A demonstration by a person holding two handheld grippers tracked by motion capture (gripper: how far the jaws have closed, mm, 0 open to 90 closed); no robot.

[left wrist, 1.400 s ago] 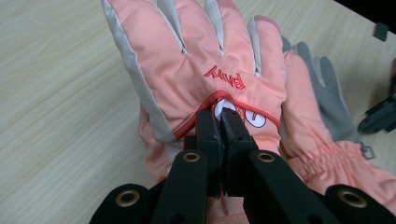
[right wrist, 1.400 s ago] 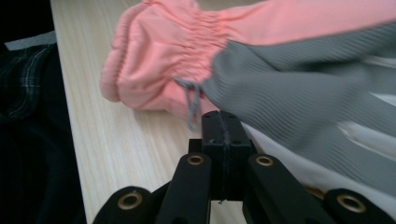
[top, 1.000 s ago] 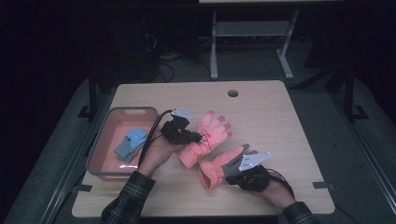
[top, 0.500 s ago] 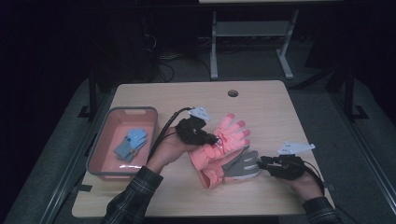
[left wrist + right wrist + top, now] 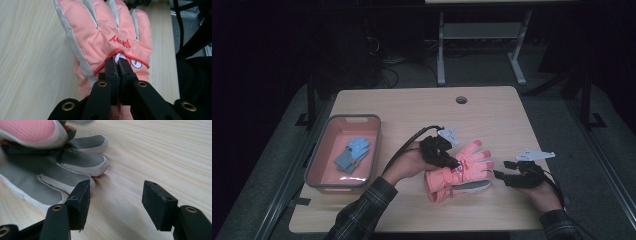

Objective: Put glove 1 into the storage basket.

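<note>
While stacking the pair on the table [image 5: 412, 107]: left gripper [image 5: 118, 62] clamped on top glove [image 5: 464, 162], pinning it over grey-palmed glove [image 5: 37, 180]; right gripper [image 5: 116, 202] just opening, nothing between, clear to withdraw.

We see a light wooden table [image 5: 412, 107] filling the middle of the high view, with a round cable hole [image 5: 461, 100] near its upper edge. At centre left a pink bin [image 5: 323, 160] sits on it. Right of centre, two pink ski gloves lie stacked: the lower glove [image 5: 469, 186] rests palm up on the wood, the upper glove [image 5: 467, 161] across it.
</note>
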